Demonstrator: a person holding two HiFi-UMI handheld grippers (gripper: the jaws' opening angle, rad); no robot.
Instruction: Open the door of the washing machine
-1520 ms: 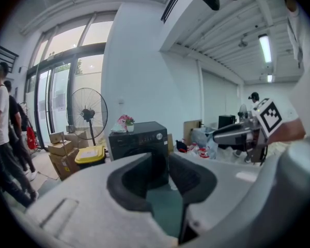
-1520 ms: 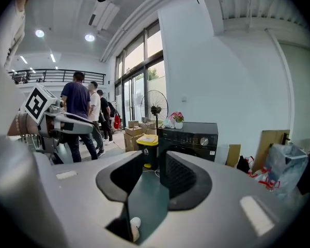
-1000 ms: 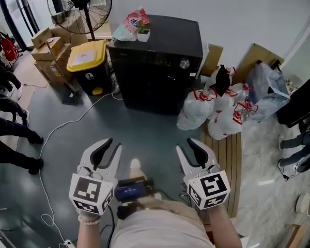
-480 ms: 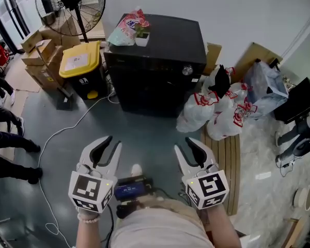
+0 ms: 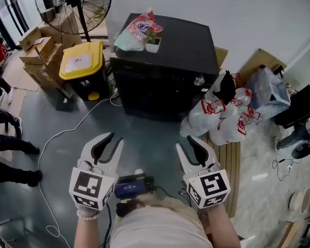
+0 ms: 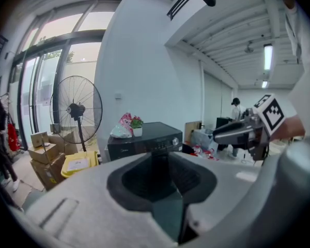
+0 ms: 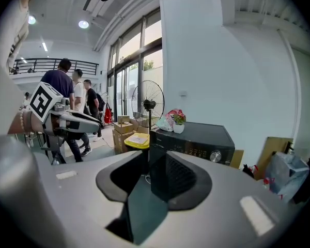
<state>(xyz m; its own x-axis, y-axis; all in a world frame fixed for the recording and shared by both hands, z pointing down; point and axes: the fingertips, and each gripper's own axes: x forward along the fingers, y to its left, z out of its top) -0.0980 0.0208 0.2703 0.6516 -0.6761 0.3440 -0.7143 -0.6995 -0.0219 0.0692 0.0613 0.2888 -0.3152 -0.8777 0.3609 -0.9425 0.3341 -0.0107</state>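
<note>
Washing machine (image 5: 165, 66) closer than before

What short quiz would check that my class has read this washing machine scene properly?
1. True or false: the left gripper is touching the washing machine.
2. What stands on the floor between the fan and the washing machine? A. a yellow-lidded bin B. a ladder C. a chair
3. Fill in: the small pot on top of the washing machine holds a ___.

Key: 1 false; 2 A; 3 plant.
</note>
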